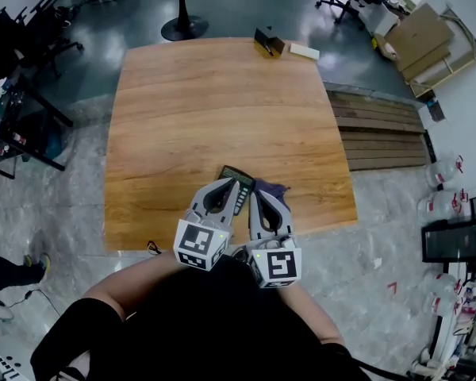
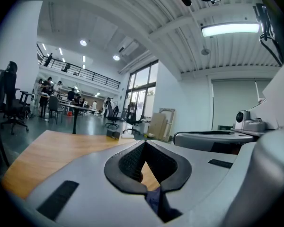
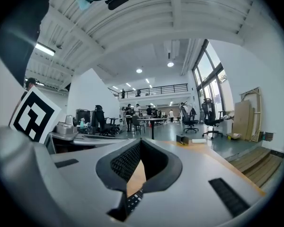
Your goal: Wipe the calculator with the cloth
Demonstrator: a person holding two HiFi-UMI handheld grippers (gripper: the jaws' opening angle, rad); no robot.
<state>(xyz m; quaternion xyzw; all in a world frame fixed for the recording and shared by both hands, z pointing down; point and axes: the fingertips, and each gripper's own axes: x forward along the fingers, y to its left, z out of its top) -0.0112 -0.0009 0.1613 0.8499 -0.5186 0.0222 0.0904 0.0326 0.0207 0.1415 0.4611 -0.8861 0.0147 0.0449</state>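
1. Calculator (image 1: 237,176) lies flat near the wooden table's (image 1: 222,109) near edge, partly hidden under the two grippers in the head view.
2. Purple cloth (image 1: 273,187) lies on the table just right of the calculator, touching it or nearly so.
3. Left gripper (image 1: 224,187) is held above the calculator, its jaws together with nothing clamped; its own view shows a bit of cloth (image 2: 154,200) through the gap behind the tips.
4. Right gripper (image 1: 259,197) is just beside it over the cloth, its jaws likewise together and empty; calculator keys (image 3: 132,200) show below through the gap.
5. Far edge of the table carries a small dark box (image 1: 268,44) and a white block (image 1: 305,51).
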